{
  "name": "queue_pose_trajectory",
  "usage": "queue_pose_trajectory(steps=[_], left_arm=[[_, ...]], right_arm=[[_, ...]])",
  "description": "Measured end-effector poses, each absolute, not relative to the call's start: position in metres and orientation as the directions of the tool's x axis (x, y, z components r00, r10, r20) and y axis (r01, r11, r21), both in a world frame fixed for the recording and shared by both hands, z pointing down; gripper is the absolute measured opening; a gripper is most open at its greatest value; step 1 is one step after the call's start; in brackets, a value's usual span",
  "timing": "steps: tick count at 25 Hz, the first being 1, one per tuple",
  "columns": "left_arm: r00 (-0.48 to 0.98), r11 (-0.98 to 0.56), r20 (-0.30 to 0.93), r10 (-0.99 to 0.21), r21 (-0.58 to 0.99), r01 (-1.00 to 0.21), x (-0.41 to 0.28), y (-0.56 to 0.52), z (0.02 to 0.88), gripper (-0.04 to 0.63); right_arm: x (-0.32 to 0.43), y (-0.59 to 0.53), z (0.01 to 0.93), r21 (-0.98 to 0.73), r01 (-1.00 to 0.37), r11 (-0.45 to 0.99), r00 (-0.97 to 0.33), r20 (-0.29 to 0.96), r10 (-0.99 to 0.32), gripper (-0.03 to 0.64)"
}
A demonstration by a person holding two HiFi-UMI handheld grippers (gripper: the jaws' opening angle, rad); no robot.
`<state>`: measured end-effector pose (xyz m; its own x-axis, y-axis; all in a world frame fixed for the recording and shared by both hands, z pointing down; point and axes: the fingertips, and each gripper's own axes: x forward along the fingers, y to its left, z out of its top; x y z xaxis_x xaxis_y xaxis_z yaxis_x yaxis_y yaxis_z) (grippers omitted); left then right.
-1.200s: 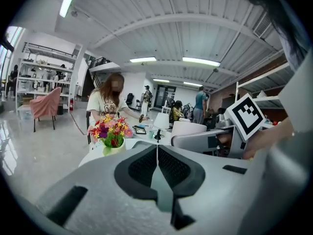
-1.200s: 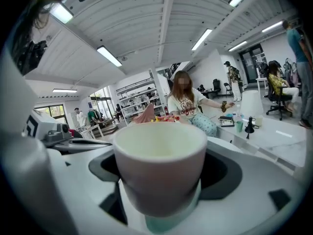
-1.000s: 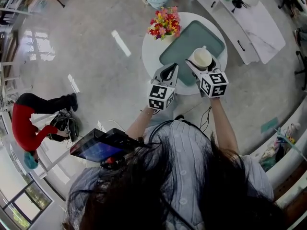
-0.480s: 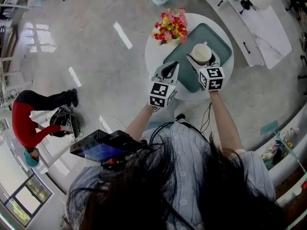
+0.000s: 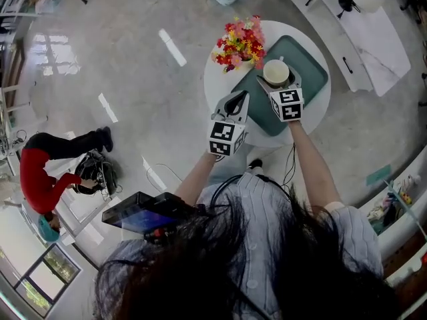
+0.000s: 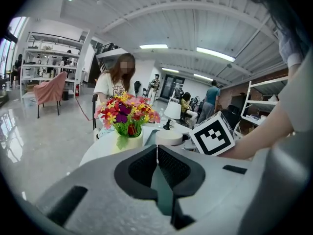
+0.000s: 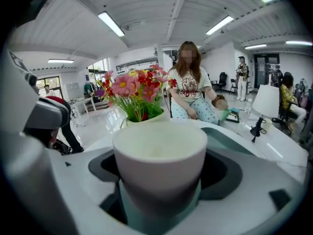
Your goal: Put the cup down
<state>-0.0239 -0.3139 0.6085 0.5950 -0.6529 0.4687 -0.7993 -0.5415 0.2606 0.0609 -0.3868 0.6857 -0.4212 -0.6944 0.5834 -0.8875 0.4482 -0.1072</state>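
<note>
Cup (image 7: 159,160) stands upright, mouth up, clamped in right tongs (image 5: 279,85); left tongs (image 6: 157,153) closed.

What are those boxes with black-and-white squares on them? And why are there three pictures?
One picture comes from a camera on a person's head, looking down. The person holds a grabbing tool in each hand, and the squared boxes are part of those tools. The other two pictures come from little cameras riding on each tool, looking along its two jaws.

The right gripper is shut on a round white cup, held over a teal-green tray that lies on a small round white table. The left gripper is shut and holds nothing. A pale pot of colourful flowers stands on the table beside the tray.
</note>
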Motion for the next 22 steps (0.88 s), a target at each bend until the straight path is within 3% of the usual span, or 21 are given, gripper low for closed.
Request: queue_pose_trajectory(steps=[22], left_arm=[[0.578, -0.508, 0.470, -0.667, 0.280, -0.815, -0.044, -0.322, 0.613, 0.020]], right_arm=[[0.051, -0.401, 0.689, -0.101, -0.906, 0.412, -0.391, 0.572, -0.721, 0.410]])
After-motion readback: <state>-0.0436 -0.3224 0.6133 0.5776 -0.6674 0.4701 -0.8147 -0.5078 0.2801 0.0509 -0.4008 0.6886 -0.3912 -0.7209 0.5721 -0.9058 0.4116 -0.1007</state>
